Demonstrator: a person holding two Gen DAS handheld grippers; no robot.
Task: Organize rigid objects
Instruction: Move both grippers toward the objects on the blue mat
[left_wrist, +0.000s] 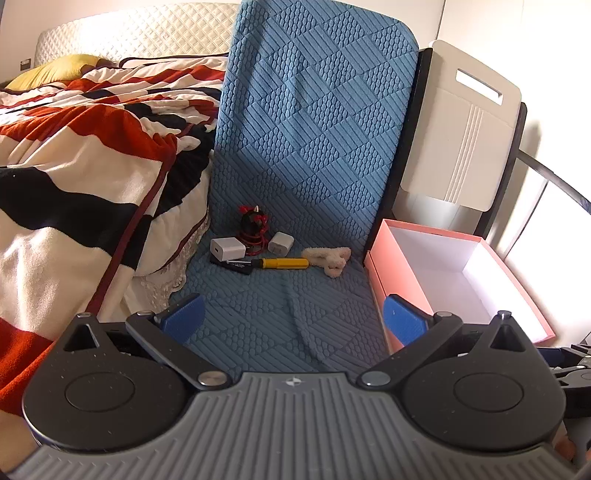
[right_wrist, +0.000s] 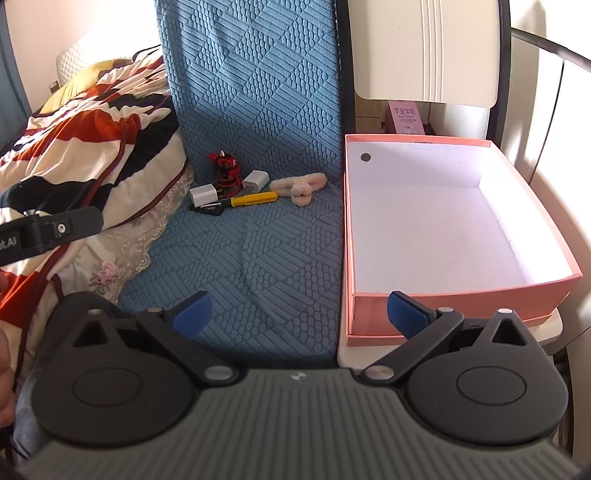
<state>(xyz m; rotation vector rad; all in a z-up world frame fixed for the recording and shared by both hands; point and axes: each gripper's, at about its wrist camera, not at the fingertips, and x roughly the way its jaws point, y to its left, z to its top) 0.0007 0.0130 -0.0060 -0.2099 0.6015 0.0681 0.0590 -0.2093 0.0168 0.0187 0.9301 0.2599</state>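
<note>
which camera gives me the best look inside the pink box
The right wrist view: the pink box shows its whole white floor, nothing in it. In the left wrist view the pink box sits at the edge, its interior partly washed out.

Blue quilted diamond-pattern cushion (left_wrist: 317, 122). Pink box (right_wrist: 458, 295), white inside. Yellow-handled screwdriver (left_wrist: 282, 263). Two white chargers (left_wrist: 227, 248). Blanket (left_wrist: 92, 147) striped red, black, cream.

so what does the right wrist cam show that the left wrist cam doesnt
Only the right wrist view shows the pink carton behind the pink box, the box's dark round spot, and the left gripper's body at its left edge. Only the left wrist view shows the white board's handle slot. Both show the yellow screwdriver, two white chargers and open jaws.
</note>
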